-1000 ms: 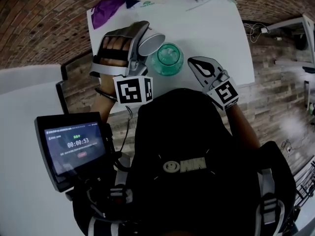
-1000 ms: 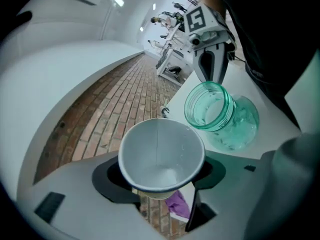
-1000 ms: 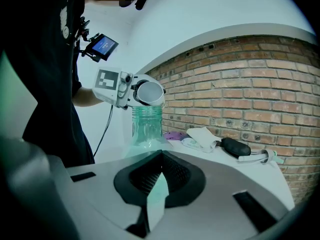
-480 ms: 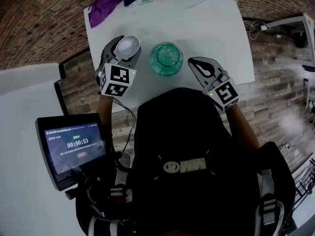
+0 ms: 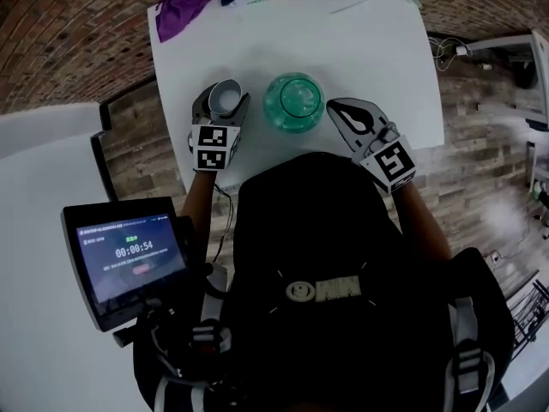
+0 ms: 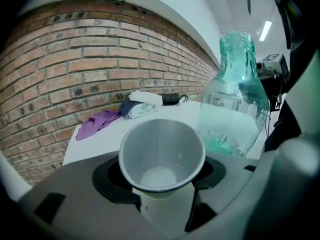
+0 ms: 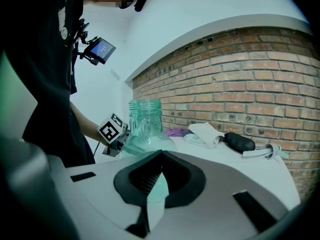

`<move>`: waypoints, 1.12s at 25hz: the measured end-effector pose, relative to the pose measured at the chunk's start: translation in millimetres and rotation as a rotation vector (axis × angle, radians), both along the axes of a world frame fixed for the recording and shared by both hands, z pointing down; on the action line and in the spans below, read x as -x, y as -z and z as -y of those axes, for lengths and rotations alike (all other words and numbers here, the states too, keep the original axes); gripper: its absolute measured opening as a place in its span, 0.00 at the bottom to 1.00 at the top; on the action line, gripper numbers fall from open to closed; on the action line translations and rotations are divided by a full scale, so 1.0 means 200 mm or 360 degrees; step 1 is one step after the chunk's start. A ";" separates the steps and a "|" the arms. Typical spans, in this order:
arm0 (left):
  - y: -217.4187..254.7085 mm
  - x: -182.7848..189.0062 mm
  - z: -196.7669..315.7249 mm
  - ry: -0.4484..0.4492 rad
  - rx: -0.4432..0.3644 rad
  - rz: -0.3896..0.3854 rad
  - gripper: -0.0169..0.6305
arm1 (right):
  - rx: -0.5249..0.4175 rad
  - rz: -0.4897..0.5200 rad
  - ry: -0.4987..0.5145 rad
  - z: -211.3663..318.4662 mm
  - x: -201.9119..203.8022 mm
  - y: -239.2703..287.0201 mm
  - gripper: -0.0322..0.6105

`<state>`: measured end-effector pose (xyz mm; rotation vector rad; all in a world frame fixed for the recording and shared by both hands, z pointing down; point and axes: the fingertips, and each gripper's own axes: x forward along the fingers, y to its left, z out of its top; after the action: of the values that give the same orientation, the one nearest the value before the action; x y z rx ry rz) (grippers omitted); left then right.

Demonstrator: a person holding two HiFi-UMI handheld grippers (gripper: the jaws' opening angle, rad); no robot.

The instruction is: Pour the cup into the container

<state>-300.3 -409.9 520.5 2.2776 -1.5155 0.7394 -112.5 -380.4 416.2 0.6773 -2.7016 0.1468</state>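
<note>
- We take this for an indoor test room or studio.
- Bare brick wall (image 6: pixel 75 59), plain white table (image 5: pixel 360 58), plank floor (image 5: pixel 141 144).
- Timer screen (image 5: pixel 129 256) on the person's rig.

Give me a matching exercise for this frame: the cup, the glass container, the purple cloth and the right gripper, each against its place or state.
Things:
1. cup
2. green glass container
3. purple cloth
4. right gripper

Places or states:
A. lying at a far corner of the table
B. shut, with nothing between its jaws
C. upright, held in the left gripper
D. standing on the table between the two grippers

Pairs: 1-C, 2-D, 3-A, 4-B
</note>
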 end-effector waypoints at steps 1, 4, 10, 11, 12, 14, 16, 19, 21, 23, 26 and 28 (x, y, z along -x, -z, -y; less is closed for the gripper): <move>-0.02 -0.01 -0.01 -0.0001 -0.0011 0.0009 0.49 | -0.0001 0.0002 0.0002 0.00 0.00 0.00 0.06; -0.04 -0.04 -0.03 0.0001 -0.0024 -0.0007 0.49 | 0.0009 0.0000 -0.0001 -0.01 0.00 0.01 0.06; -0.08 -0.05 -0.07 0.0021 0.0004 -0.0050 0.49 | 0.0005 0.0000 0.0002 -0.01 0.01 0.00 0.06; -0.09 -0.05 -0.08 0.0026 0.0001 -0.0046 0.49 | 0.0005 0.0002 0.0004 -0.01 0.01 0.00 0.06; -0.09 -0.05 -0.08 0.0031 -0.0006 -0.0044 0.49 | 0.0008 0.0003 0.0003 -0.01 0.01 0.00 0.06; -0.09 -0.06 -0.07 0.0037 -0.0024 -0.0044 0.49 | 0.0013 0.0000 0.0002 -0.01 0.01 -0.01 0.06; -0.10 -0.05 -0.07 0.0044 -0.0025 -0.0054 0.49 | 0.0011 -0.0003 0.0008 -0.01 0.02 -0.01 0.06; -0.11 -0.03 -0.06 0.0049 -0.0020 -0.0050 0.49 | 0.0014 0.0001 0.0008 0.00 0.05 -0.01 0.06; -0.10 -0.03 -0.06 0.0046 -0.0034 -0.0052 0.49 | 0.0011 0.0002 0.0010 -0.01 0.05 -0.01 0.06; -0.10 -0.03 -0.06 0.0044 -0.0047 -0.0054 0.49 | 0.0006 0.0002 0.0013 -0.01 0.05 0.00 0.06; -0.10 -0.03 -0.06 0.0044 -0.0033 -0.0060 0.49 | 0.0004 0.0001 0.0009 -0.01 0.04 0.00 0.06; -0.12 -0.03 -0.05 0.0045 -0.0009 -0.0064 0.49 | 0.0001 -0.0003 0.0006 0.00 0.04 0.00 0.06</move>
<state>-294.9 -399.4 543.6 2.2564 -1.5307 0.6786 -120.9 -379.6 416.4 0.6721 -2.7008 0.1458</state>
